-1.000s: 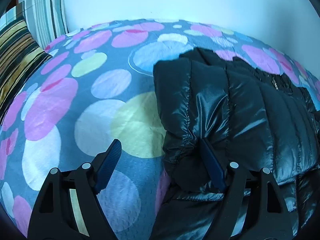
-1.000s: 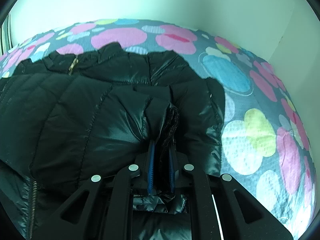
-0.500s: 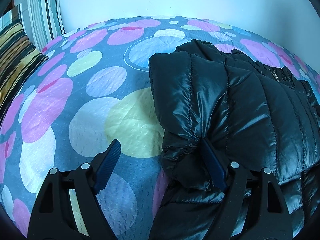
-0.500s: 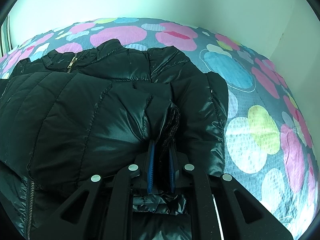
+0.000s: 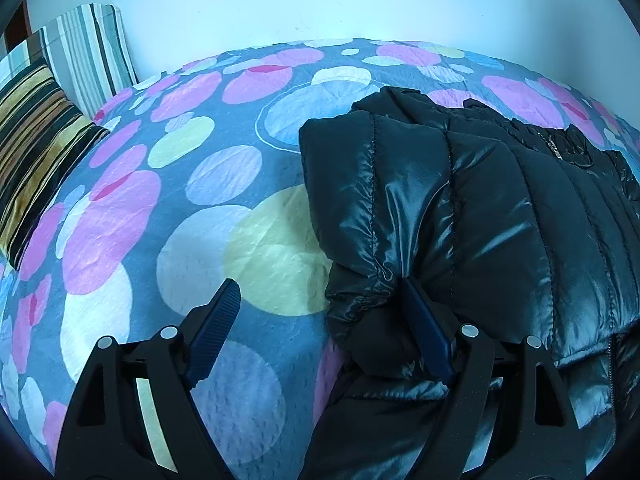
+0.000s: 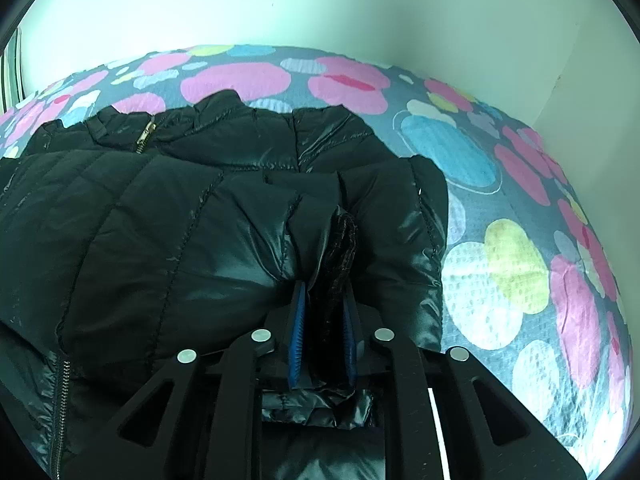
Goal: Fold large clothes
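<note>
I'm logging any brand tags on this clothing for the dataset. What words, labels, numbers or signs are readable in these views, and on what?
None: no readable text in either view.
Shiny black quilted puffer jacket: no label or logo shows; its gold zipper pull is too small to show any marking.
Grey bedspread with coloured circles: pattern only.
Striped cushions: stripes only.

Home bedroom — bed under a dotted quilted bedspread (image 5: 192,208), with plain white walls (image 5: 280,4) behind. Striped pillows (image 5: 44,136) propped at 10 o'clock in left wrist view — bed sits in a wall corner (image 6: 560,76) at 2 o'clock, right wrist view.
</note>
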